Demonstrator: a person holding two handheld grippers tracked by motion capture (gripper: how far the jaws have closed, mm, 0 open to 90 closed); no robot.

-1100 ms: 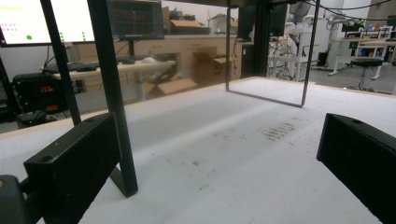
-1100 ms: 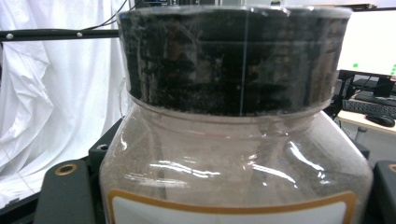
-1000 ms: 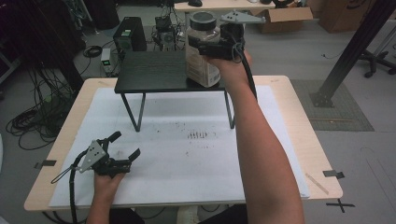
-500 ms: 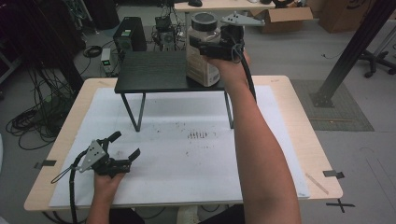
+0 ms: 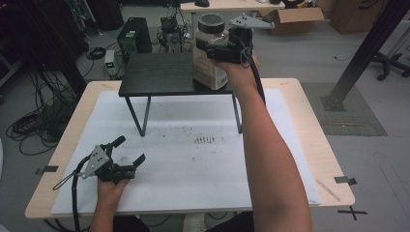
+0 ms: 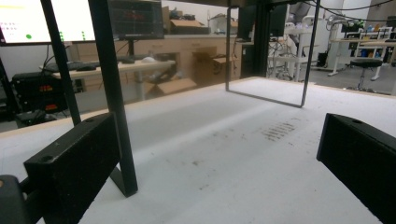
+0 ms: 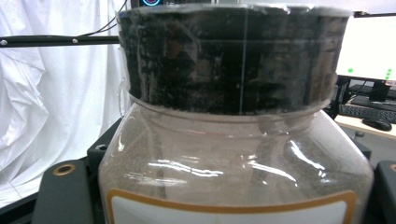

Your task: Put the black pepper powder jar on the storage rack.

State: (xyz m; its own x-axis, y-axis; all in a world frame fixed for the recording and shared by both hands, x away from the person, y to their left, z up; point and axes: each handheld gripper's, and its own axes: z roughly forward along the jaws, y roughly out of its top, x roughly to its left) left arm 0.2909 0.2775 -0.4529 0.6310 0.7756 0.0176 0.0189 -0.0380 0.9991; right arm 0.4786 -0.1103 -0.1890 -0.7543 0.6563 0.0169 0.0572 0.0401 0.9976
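Observation:
A clear plastic jar [image 5: 209,60] with a black lid, filled with brownish powder, stands upright at the right end of the small black stand [image 5: 159,75]. My right gripper [image 5: 218,50] reaches it from the right, just under the lid, and is shut on it. In the right gripper view the jar [image 7: 233,154] fills the space between the jaws of that gripper [image 7: 224,191]. Whether its base rests on the stand I cannot tell. My left gripper [image 5: 131,149] lies low on the white sheet [image 5: 193,169] at the front left, open with nothing in it; its view shows the jaws of the left gripper [image 6: 210,168] wide apart.
The stand has thin black legs [image 6: 114,93] on the far half of the sheet. Dark specks [image 5: 205,140] mark the sheet's middle. The wooden table edge [image 5: 319,145] frames the sheet. Electronics and cables [image 5: 130,38] lie on the floor beyond the table.

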